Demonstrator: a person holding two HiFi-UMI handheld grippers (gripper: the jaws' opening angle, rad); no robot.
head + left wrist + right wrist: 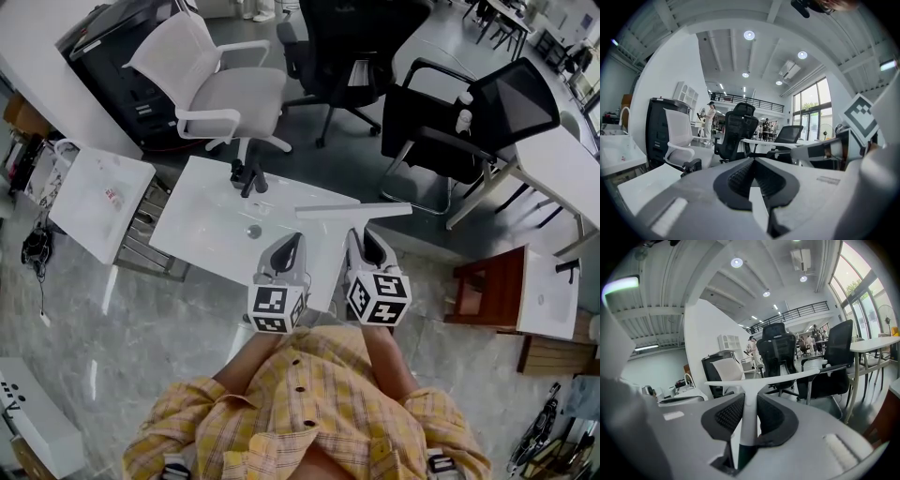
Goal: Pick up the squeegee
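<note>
Right gripper (749,405): my jaws are clamped on the squeegee (748,394) by its white handle, blade crosswise above them. In the head view it hangs at frame centre, above the white table's (211,220) right edge. Left gripper (753,161): jaw tips together, nothing between.

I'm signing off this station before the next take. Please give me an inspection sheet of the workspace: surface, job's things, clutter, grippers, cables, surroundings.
Surface: white table, with only a few items on it.
Job's things: white squeegee, apparently lifted off the table, its handle between the right gripper's jaws and its blade crosswise ahead.
Clutter: small black object near the far edge; small round item mid-table.
Grippers: right gripper shut on the squeegee's handle; left gripper shut, empty.
Cables: dark cords on the floor at far left; nothing seen on the table.
Surroundings: white chair, black chairs, a person standing far off.
</note>
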